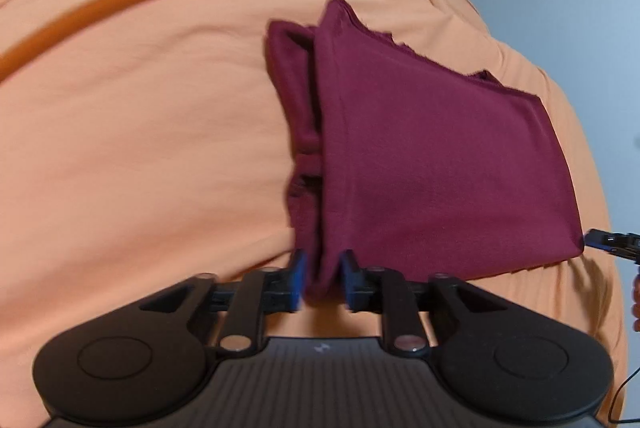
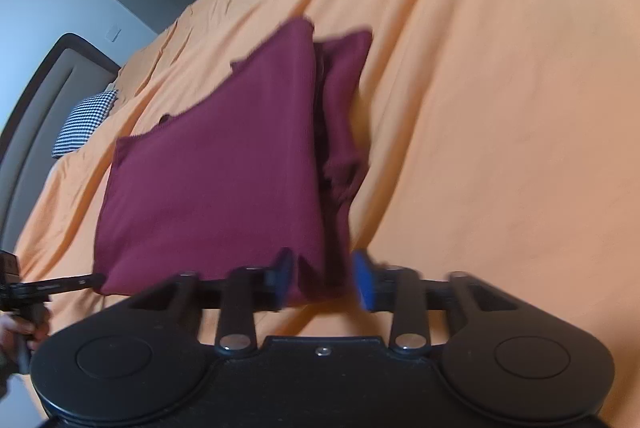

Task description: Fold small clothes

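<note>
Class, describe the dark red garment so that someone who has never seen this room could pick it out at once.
Start from the wide orange bedspread that fills most of both views. Near its middle lies the dark red garment, folded into a flat, roughly square pile. It is the only dark red thing there; the black-and-white checked pillow lies apart, by the headboard.

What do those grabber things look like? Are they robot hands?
They are hand-held tools, not robot hands. Each is black, with two round discs on a ribbed body, silver bolts on its link bars and blue pads on its fingertips. The left gripper bears a small pale mark on its body; the right gripper has a silver screw there. A thin black cable hangs nearby.
</note>
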The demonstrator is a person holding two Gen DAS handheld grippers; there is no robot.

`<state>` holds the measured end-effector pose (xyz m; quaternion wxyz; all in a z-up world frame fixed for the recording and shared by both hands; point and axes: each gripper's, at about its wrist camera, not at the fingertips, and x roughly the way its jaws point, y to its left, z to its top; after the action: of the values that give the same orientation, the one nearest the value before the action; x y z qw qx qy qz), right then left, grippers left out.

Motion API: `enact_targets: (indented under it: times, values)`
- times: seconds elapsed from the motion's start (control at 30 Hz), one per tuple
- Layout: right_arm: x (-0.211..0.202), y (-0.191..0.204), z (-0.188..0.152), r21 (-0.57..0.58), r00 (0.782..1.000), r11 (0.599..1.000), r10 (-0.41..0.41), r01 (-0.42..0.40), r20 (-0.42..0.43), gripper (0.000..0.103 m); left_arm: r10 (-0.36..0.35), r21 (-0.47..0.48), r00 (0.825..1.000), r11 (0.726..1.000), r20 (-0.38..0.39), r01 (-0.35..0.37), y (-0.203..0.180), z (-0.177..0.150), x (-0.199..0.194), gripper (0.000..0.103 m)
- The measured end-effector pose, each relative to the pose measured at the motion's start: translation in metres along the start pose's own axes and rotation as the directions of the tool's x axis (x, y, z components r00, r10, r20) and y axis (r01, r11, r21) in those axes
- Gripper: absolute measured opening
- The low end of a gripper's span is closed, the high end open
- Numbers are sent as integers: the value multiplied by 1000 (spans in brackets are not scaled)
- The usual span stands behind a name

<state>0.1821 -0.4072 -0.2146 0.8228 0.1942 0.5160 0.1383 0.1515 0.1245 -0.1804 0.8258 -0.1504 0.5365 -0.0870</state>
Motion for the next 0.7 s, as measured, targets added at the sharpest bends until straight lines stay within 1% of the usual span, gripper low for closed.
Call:
enact_targets:
  times: [0.03,0.07,0.13,0.17,0.23,0.3,0.37,0.43,0.47,0.53,0.57,0.6,0.63,0.67,0.7]
  values:
    - [-7,3,0,-20,1000,1000,-18,18,21,53,11,2,1000,1000,18,-11,1,1,-5,42]
    - [-14,5,0,-35,999,999,-29,30,42,59,10,3,999,1000,38,-10,1,3,-10,42]
    - [-24,13,3,-60,996,998,-19,24,86,59,-17,10,997,1000,76,17,-2,8,-18,42]
    - [-27,18,4,-71,995,997,-7,14,101,62,-38,17,995,999,93,37,-5,12,-20,42]
    - [-27,33,8,-101,992,995,37,-25,119,68,-88,46,989,996,121,82,-16,23,-19,42]
    - [-20,52,9,-133,989,988,94,-79,115,68,-129,81,984,990,123,119,-30,32,-11,48]
    - [-4,72,10,-164,986,978,147,-132,84,68,-149,120,984,983,96,138,-43,37,4,51]
    - [16,95,7,-199,983,966,178,-165,48,68,-138,155,989,979,47,129,-52,35,21,51]
    - [26,104,5,-217,981,959,190,-179,28,68,-120,171,993,979,20,115,-55,31,30,51]
    - [47,119,0,-241,979,950,201,-198,-13,68,-61,193,998,979,-22,64,-57,24,43,52]
    - [58,123,-3,-254,979,946,198,-202,-42,70,-41,191,998,980,-43,48,-56,21,46,52]
    - [68,128,-8,-271,981,943,177,-193,-81,71,-30,183,998,982,-54,39,-55,18,46,52]
    - [79,130,-12,-292,983,943,127,-161,-132,72,-24,174,998,984,-56,34,-56,18,43,54]
    - [88,132,-15,-325,983,939,62,-116,-174,70,-25,167,998,985,-52,33,-56,17,38,64]
    - [89,134,-18,-359,982,928,33,-99,-185,70,-26,159,999,987,-42,32,-56,17,33,74]
